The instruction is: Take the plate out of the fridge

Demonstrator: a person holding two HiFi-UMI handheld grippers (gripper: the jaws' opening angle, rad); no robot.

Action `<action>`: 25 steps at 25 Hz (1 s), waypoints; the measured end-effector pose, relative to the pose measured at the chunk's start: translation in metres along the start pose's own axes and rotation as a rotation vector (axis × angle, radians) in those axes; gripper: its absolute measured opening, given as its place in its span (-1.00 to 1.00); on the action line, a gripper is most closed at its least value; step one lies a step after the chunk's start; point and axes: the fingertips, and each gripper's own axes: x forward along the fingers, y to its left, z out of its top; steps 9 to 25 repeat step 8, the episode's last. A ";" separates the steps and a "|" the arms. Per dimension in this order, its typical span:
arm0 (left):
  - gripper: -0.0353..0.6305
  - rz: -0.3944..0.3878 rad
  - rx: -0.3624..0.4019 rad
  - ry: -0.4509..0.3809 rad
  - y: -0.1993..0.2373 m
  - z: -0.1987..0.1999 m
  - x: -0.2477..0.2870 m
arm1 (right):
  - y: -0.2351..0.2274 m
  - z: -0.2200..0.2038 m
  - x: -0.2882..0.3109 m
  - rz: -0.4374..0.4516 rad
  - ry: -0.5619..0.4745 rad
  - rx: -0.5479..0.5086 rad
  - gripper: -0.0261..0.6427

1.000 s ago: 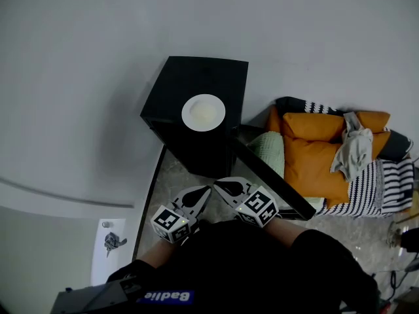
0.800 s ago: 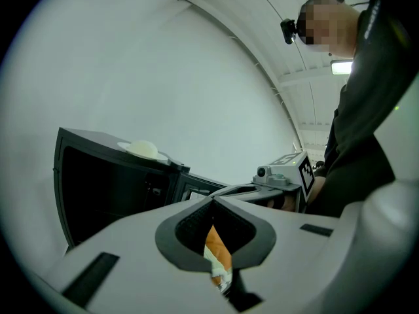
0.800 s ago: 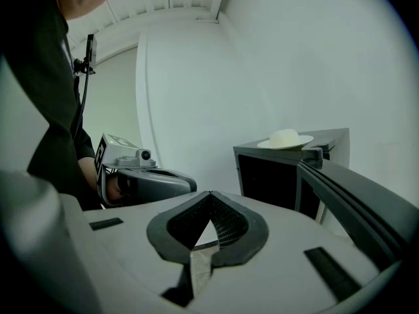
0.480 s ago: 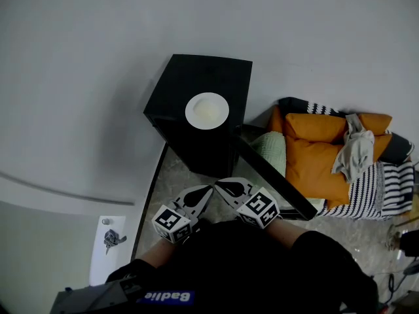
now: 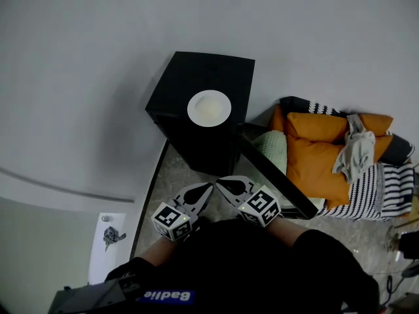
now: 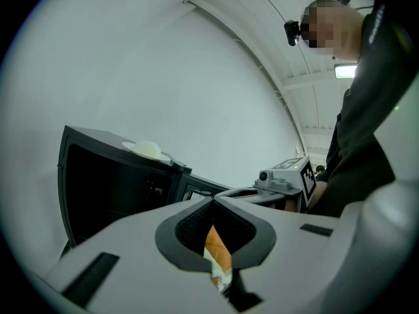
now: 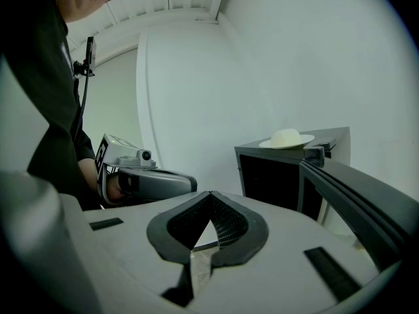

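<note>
Two grey handheld tools, our left gripper [image 5: 208,188] and our right gripper [image 5: 219,182], hung side by side near our body, each with its jaws clenched together on nothing. We saw the round white plate [image 5: 209,107], bearing a pale mound, resting on top of the small black fridge [image 5: 196,146], whose black door [image 5: 272,178] stood open.

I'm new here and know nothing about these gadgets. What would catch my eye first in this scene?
Probably the white plate, bearing a pale mound, on top of a small black fridge by the wall, its door standing open to the right. Next, the bright orange cushions piled right of it. Nearest the camera, the left gripper and right gripper are side by side, both closed and empty.
</note>
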 end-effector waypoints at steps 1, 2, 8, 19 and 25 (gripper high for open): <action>-0.87 0.001 -0.002 0.001 0.000 -0.001 0.000 | 0.000 -0.001 0.000 0.001 0.000 0.001 -0.89; -0.87 0.002 -0.004 0.001 0.001 -0.001 -0.001 | 0.000 -0.003 0.000 0.003 0.001 0.002 -0.89; -0.87 0.001 0.009 0.007 0.000 -0.002 -0.002 | 0.003 0.000 0.001 0.008 0.007 0.003 -0.89; -0.87 0.001 0.009 0.007 0.000 -0.002 -0.002 | 0.003 0.000 0.001 0.008 0.007 0.003 -0.89; -0.87 0.001 0.009 0.007 0.000 -0.002 -0.002 | 0.003 0.000 0.001 0.008 0.007 0.003 -0.89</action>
